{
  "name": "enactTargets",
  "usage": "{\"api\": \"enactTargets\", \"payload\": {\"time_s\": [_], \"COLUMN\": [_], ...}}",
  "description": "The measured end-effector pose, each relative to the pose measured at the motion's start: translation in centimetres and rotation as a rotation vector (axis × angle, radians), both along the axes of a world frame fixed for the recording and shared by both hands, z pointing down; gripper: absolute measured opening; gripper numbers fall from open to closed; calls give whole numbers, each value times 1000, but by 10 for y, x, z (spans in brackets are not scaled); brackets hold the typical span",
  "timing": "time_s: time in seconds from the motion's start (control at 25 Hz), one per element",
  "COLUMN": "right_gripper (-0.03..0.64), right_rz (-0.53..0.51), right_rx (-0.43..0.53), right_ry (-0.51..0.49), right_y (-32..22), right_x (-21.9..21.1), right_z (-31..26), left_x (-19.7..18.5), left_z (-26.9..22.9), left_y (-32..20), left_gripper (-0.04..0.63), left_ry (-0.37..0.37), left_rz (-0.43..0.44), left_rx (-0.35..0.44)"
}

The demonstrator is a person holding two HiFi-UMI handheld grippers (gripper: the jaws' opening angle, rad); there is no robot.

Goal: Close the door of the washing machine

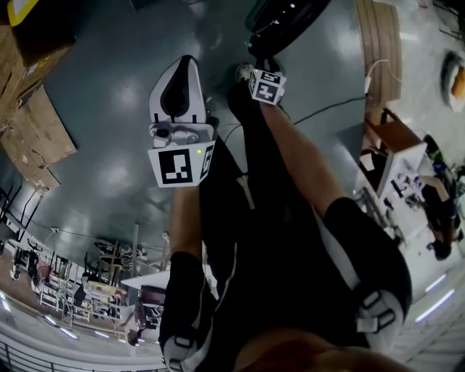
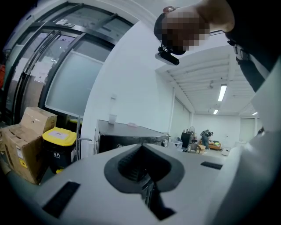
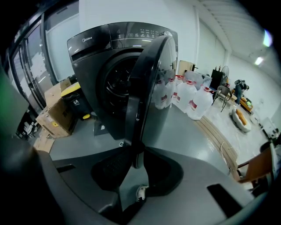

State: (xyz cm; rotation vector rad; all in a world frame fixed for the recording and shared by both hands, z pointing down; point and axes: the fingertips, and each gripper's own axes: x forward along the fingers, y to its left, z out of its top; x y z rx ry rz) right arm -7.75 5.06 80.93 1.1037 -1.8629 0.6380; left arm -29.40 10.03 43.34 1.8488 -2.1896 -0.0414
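The dark grey front-loading washing machine (image 3: 94, 48) faces me in the right gripper view, its drum opening (image 3: 115, 83) uncovered. Its round door (image 3: 151, 83) is swung open and stands edge-on to the camera. My right gripper (image 3: 134, 165) points steeply down, and its two dark pads close on the door's lower edge. In the head view the door (image 1: 287, 18) is a dark shape at the top, just past the right gripper's marker cube (image 1: 267, 86). My left gripper (image 2: 142, 169) points about level over the washing machine's top (image 2: 131, 132), its jaws together with nothing between them; in the head view the left gripper (image 1: 180, 83) hangs over bare floor.
Cardboard boxes (image 3: 55, 116) and a yellow-lidded bin (image 3: 75, 99) stand left of the washing machine. Several water jugs (image 3: 193, 99) stand to its right, with wooden planks (image 3: 219, 136) on the floor. Below the grippers are the person's legs (image 1: 290, 240), and a cable (image 1: 327, 107) runs across the floor.
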Motion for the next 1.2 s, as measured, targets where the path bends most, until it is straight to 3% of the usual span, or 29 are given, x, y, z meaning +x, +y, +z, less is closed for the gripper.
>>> {"api": "enactTargets", "payload": {"time_s": [0.4, 0.68, 0.88, 1.2], "right_gripper": [83, 77, 77, 78], "right_rz": [30, 207, 266, 339], "right_rx": [25, 45, 58, 85], "right_ry": [-6, 17, 14, 0], "right_y": [-1, 1, -2, -6], "right_x": [-28, -45, -67, -122], "right_z": [-1, -1, -1, -2], "left_x": [-38, -74, -91, -122], "left_z": [21, 23, 19, 33], "left_y": [-28, -31, -43, -54], "left_gripper": [5, 5, 5, 5], "left_ry": [-3, -7, 31, 20], "left_rz": [105, 261, 319, 451], "left_rx": [-1, -15, 2, -3]}}
